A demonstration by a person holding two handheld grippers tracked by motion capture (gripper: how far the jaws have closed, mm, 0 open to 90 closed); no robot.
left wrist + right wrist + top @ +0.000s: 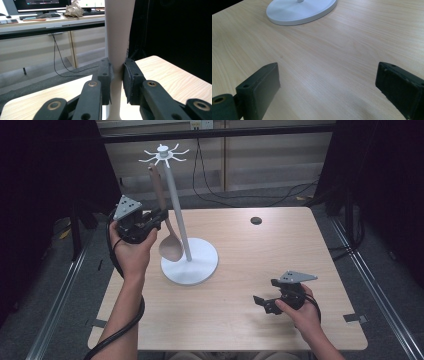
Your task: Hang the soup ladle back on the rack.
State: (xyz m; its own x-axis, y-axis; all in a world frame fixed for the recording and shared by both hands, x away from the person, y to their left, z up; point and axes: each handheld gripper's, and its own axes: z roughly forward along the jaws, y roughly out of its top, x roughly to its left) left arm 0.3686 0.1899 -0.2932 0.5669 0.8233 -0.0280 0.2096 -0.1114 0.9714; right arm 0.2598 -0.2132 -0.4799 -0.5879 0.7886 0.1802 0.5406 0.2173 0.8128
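Wooden table (300,250), white stand (190,265)

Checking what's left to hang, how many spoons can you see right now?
1. A single wooden spoon hangs beside the white stand, its handle clamped in the left claw. None elsewhere on the table.

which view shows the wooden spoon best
The high view: the whole wooden spoon shows, hanging beside the white stand, with the left claw on its handle. The left gripper view shows just the clamped handle; the right gripper view shows the stand's base.
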